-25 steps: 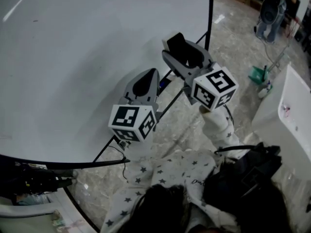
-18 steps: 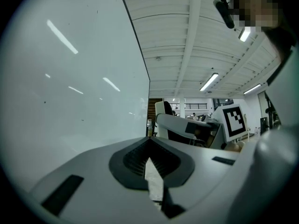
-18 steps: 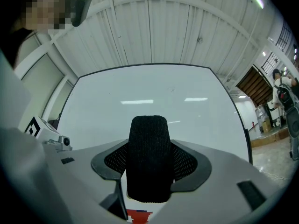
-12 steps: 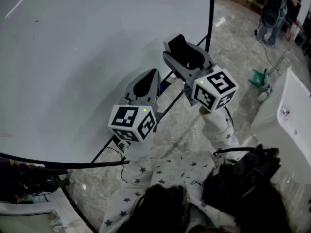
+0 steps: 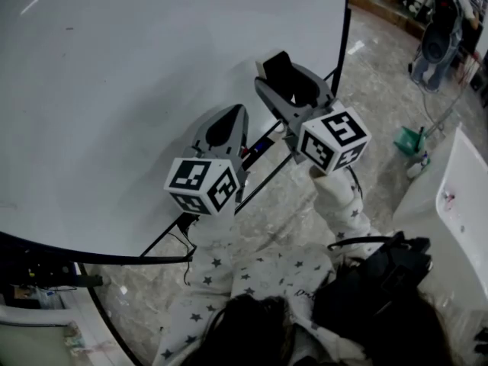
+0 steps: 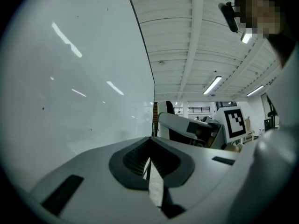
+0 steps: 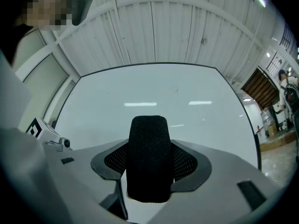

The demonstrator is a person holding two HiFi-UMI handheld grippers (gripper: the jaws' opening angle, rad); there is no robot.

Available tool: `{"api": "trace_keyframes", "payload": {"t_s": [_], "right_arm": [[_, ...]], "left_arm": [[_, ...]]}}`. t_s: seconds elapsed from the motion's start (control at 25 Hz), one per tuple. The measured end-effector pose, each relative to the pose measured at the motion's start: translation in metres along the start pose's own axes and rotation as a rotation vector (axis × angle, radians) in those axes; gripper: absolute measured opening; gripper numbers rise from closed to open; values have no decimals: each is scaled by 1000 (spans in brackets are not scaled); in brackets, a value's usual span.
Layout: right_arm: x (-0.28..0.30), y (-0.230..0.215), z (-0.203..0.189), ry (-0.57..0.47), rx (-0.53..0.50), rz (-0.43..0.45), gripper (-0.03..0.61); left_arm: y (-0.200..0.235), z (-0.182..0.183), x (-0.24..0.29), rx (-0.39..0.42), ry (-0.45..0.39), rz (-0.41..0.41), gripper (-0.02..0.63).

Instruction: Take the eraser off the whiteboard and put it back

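Note:
A black, felt-covered eraser (image 7: pixel 148 157) stands upright between the jaws of my right gripper (image 7: pixel 149 143), which is shut on it. In the head view the eraser (image 5: pixel 284 73) sits in that gripper (image 5: pixel 288 82) just in front of the whiteboard (image 5: pixel 114 90), near its lower right corner. The board (image 7: pixel 163 92) fills the right gripper view straight ahead, a short way off. My left gripper (image 5: pixel 227 126) is shut with nothing in it, lower and to the left, its tip close to the board. In the left gripper view its jaws (image 6: pixel 150 143) meet, with the board (image 6: pixel 70 78) alongside on the left.
The board's black frame and tray rail (image 5: pixel 259 145) run under the grippers, with a marker on the rail. On the marble floor to the right are a green dustpan (image 5: pixel 406 120), a white table (image 5: pixel 467 189) and a distant person (image 5: pixel 442 29). A black bag (image 5: pixel 374 277) hangs at my side.
Both grippers have shifted a little along the board's lower edge, and the view has shifted with them. The eraser stays gripped in the right gripper; the left stays shut.

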State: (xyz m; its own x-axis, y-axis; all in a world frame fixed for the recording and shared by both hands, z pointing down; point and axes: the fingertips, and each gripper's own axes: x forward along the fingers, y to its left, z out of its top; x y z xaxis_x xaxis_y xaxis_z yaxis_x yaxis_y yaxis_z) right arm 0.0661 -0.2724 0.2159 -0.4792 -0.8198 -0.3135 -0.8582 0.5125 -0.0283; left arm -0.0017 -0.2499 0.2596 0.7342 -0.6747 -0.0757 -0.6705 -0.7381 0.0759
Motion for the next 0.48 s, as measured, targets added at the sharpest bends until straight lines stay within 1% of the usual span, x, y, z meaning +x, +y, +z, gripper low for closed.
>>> {"api": "trace_keyframes", "payload": {"t_s": [0.2,0.48], "right_arm": [[10,5,4,-39,-4,25,258],[67,19,-11,-38,-1,76,259]], "left_arm": [[-2,2,-6,20,-1,26,2],[38,3,-6,1,4,72,2]]}}
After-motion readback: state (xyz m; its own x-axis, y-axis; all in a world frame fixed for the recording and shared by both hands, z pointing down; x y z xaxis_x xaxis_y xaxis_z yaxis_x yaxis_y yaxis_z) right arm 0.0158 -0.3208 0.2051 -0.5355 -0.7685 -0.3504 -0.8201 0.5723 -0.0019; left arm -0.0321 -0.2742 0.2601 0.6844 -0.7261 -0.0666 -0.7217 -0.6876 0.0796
